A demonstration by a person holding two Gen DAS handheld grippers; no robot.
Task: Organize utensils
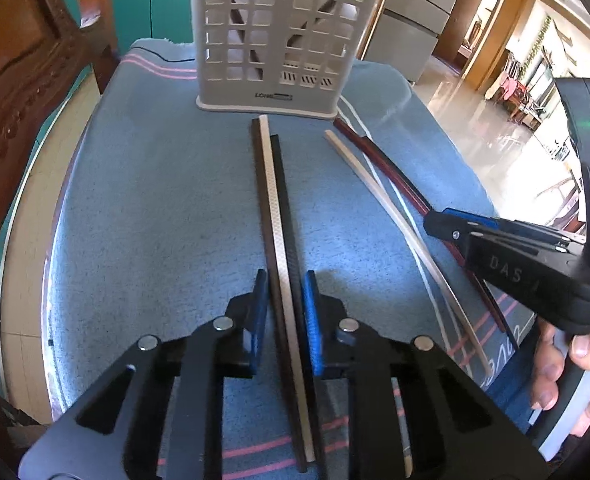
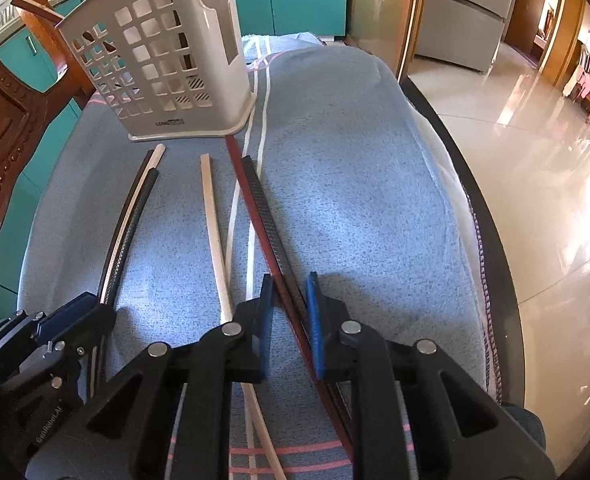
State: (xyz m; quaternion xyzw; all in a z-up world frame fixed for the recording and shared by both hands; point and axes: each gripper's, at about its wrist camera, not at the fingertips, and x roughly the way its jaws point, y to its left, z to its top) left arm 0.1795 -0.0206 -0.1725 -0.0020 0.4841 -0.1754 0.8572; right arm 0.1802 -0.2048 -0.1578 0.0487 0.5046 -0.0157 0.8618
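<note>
Your left gripper (image 1: pixel 285 308) is straddling three chopsticks (image 1: pixel 277 216), jaws apart; your right gripper (image 2: pixel 290 312) is straddling two sticks (image 2: pixel 273 248), likewise apart. The holder (image 1: pixel 279 36) is standing at twelve o'clock.

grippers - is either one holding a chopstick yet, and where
Neither. The left gripper straddles three chopsticks near their near ends; the right gripper straddles two.

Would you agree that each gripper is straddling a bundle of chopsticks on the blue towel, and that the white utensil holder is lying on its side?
Nearly: the white utensil holder stands upright, as the left wrist view shows. The left gripper and right gripper do each straddle chopsticks on the blue towel.
</note>
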